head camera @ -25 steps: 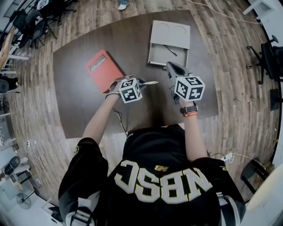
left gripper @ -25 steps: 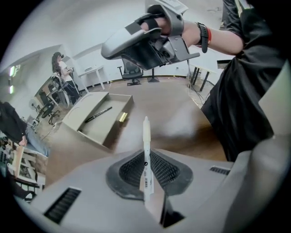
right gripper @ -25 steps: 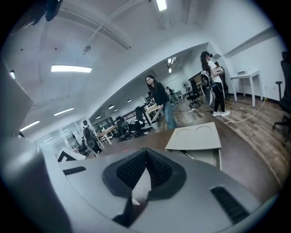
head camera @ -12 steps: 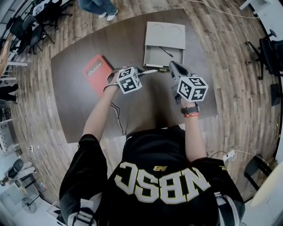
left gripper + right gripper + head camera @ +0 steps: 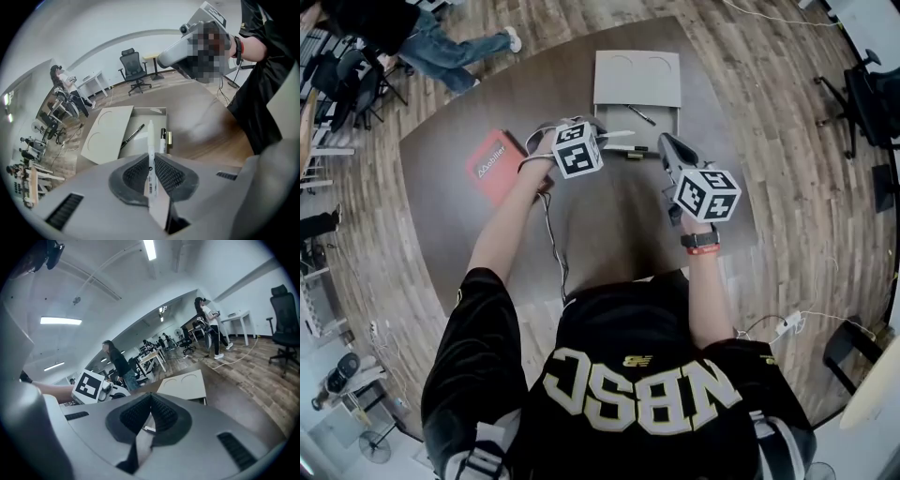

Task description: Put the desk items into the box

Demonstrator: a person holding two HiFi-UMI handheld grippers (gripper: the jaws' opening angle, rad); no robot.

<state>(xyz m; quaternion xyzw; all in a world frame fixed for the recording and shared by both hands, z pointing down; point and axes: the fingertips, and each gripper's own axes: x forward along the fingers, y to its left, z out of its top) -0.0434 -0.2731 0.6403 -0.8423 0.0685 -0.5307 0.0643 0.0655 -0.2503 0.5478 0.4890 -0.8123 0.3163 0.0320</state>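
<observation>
My left gripper (image 5: 598, 137) (image 5: 151, 158) is shut on a white pen (image 5: 616, 134) (image 5: 151, 140). The pen juts out toward the grey box (image 5: 669, 121) (image 5: 155, 112), whose lid (image 5: 637, 77) (image 5: 106, 132) lies folded back. Inside the box rests a black pen (image 5: 639, 114) (image 5: 132, 135). A black marker (image 5: 623, 148) (image 5: 162, 139) with a small gold piece (image 5: 168, 137) beside it lies on the table just in front of the box. To the right, my right gripper (image 5: 666, 142) (image 5: 151, 398) hovers over the table, shut and empty.
A red notebook (image 5: 492, 164) lies on the dark table (image 5: 609, 216) to the left of my left hand. A cable (image 5: 553, 234) trails from the left gripper toward the table's near edge. Office chairs and people stand around on the wooden floor.
My left gripper has carried the white pen away from me and toward the box. The right gripper has hardly moved. A person has walked in behind the table.
</observation>
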